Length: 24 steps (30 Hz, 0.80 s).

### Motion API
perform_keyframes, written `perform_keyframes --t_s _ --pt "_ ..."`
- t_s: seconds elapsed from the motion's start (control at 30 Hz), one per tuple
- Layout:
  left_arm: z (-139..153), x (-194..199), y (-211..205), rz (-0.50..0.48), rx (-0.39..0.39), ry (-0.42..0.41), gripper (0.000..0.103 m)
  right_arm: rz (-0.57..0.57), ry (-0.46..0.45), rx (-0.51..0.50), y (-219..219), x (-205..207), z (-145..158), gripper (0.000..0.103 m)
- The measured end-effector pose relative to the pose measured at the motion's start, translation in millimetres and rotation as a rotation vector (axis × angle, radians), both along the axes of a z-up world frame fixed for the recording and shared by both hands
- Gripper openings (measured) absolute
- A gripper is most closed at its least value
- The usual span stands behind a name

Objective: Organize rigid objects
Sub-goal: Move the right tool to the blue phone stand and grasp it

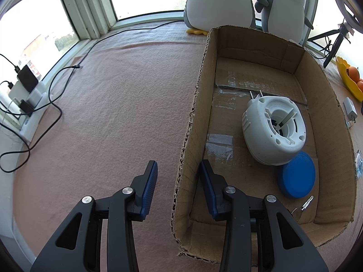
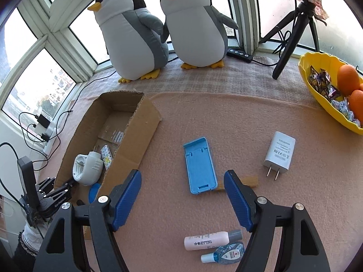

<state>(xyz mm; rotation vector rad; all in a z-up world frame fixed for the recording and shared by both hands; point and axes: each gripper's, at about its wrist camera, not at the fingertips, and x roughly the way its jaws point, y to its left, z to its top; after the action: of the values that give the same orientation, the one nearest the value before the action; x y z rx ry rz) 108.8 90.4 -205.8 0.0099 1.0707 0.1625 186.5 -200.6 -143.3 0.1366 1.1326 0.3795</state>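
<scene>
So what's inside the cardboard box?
Inside the cardboard box: a white plug-in device leaning over a blue disc, hiding part of it, plus something small and metallic.

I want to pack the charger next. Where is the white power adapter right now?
In the right wrist view, the white power adapter lies flat on the pink cloth, right of the blue phone stand and below the yellow bowl.
</scene>
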Motion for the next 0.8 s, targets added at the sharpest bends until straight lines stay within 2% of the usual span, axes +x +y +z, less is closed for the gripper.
perform_keyframes --t_s 0.47,0.8 --pt "0.0 -0.3 0.6 -0.002 0.002 0.0 0.038 0.071 0.05 -0.172 15.9 27.1 -31.7 0.071" --pt "0.2 -1.7 2.9 -0.003 0.005 0.0 0.038 0.121 0.08 -0.245 30.3 37.4 -51.2 0.071"
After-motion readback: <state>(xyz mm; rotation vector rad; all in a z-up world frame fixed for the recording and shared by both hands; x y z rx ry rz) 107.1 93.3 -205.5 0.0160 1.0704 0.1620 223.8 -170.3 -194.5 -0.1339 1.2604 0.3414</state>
